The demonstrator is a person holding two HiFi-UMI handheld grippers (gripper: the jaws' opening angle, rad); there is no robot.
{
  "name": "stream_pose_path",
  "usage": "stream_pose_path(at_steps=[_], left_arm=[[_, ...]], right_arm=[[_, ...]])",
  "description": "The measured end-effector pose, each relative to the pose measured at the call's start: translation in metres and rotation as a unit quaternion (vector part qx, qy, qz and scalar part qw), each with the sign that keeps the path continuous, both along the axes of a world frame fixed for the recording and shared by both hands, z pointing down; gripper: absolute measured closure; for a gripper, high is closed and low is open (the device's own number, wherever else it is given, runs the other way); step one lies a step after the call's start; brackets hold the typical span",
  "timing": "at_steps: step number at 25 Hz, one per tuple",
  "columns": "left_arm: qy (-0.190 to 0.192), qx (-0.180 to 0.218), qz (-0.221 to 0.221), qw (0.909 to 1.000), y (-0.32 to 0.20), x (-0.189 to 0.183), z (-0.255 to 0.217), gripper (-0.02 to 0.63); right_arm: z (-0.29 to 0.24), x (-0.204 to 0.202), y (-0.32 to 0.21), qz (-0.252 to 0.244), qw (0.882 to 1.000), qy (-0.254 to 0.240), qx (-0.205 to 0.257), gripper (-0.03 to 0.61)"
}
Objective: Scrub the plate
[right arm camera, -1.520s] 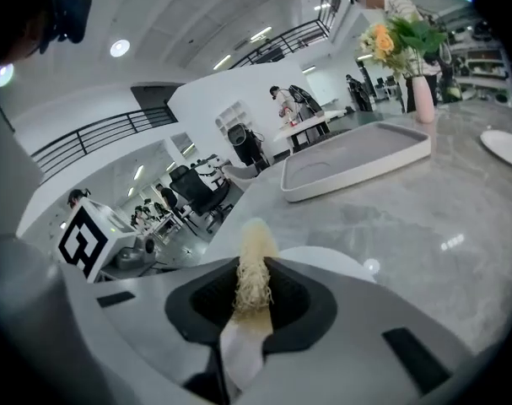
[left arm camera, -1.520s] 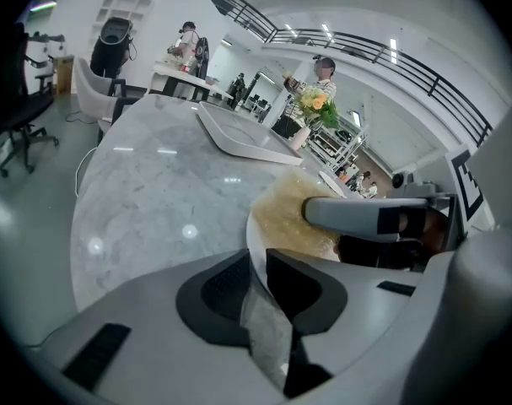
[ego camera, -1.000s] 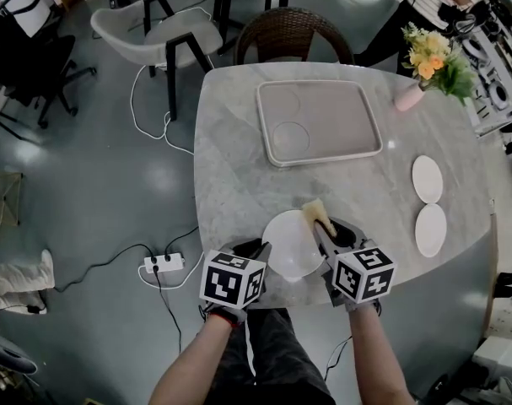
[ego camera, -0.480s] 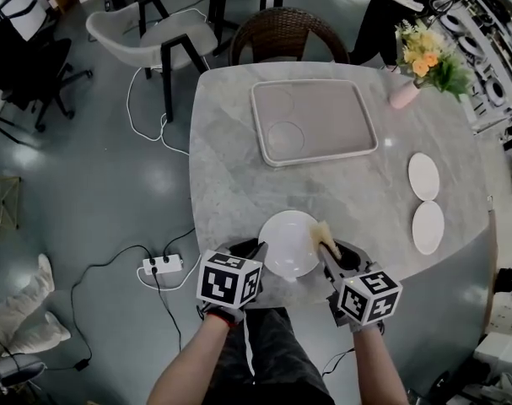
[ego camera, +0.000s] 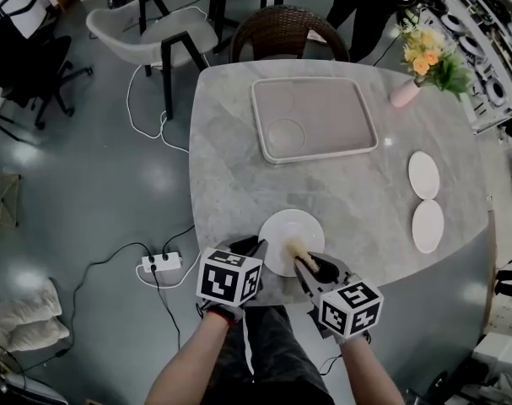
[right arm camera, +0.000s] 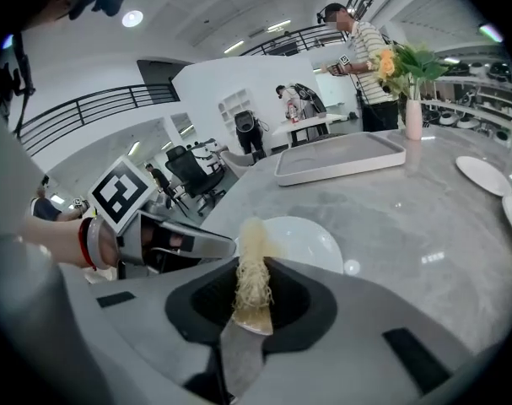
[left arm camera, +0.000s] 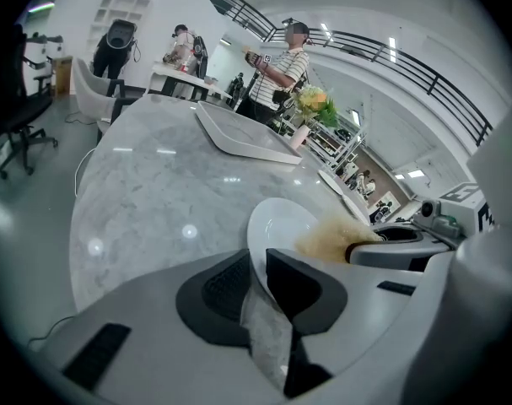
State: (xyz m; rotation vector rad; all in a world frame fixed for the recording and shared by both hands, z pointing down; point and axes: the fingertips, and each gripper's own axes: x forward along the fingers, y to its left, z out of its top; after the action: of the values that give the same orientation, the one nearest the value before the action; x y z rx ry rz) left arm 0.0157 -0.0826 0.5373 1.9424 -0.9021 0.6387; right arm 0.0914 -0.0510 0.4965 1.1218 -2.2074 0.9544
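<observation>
Standing at the near edge of a grey marble table (ego camera: 230, 167), with one gripper in each hand. Pinching the near left rim of the white plate (ego camera: 293, 224) with the left gripper (ego camera: 254, 248): in the left gripper view, both dark pads (left arm camera: 226, 287) pressed on the thin edge, one on each side. Keeping the plate close to the front edge of the table, just before the two marker cubes.

Squeezing a yellowish sponge (ego camera: 295, 246) between the jaws of the right gripper (ego camera: 309, 262), closed tight on it. Flattened thin inside the jaws, with the free end sticking out forward over the near part of the plate. Touching the plate or only just above it: cannot tell.

Pointing both grippers forward and down, near each other, the right one just beside the left.

Farther on the table, well apart from the plate: a pale rectangular tray (ego camera: 331, 116) in the middle, two small white plates (ego camera: 423, 175) at the right side, a pink vase (ego camera: 403, 94) with yellow flowers at the far right corner. Behind the table, a dark wicker chair (ego camera: 281, 32). On the floor at the left, a white power strip (ego camera: 160, 264) with cables.
</observation>
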Motion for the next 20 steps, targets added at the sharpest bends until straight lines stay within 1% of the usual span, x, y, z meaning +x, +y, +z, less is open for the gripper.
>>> stream_pose_path(at_steps=[3,6,11,14,20], left_arm=[[0.0,0.001,-0.001,1.0,0.001,-0.001,0.001,0.543],[0.0,0.001,-0.002,1.0,0.002,-0.001,0.001,0.543],[0.0,0.002,-0.002,1.0,0.002,-0.001,0.0,0.543],[0.0,0.003,-0.003,1.0,0.002,-0.002,0.001,0.543],[-0.001,0.004,-0.004,1.0,0.002,0.0,0.0,0.543]], right_arm=[[0.003,-0.016,0.004,-0.015,1.0,-0.014,-0.009,0.505],[0.004,-0.028,0.002,-0.019,0.999,-0.029,-0.013,0.505],[0.004,-0.037,-0.015,-0.019,0.999,-0.033,0.001,0.505],[0.004,-0.032,-0.028,-0.014,1.0,-0.019,0.016,0.505],[0.005,-0.001,-0.049,0.017,0.999,0.008,0.029,0.505]])
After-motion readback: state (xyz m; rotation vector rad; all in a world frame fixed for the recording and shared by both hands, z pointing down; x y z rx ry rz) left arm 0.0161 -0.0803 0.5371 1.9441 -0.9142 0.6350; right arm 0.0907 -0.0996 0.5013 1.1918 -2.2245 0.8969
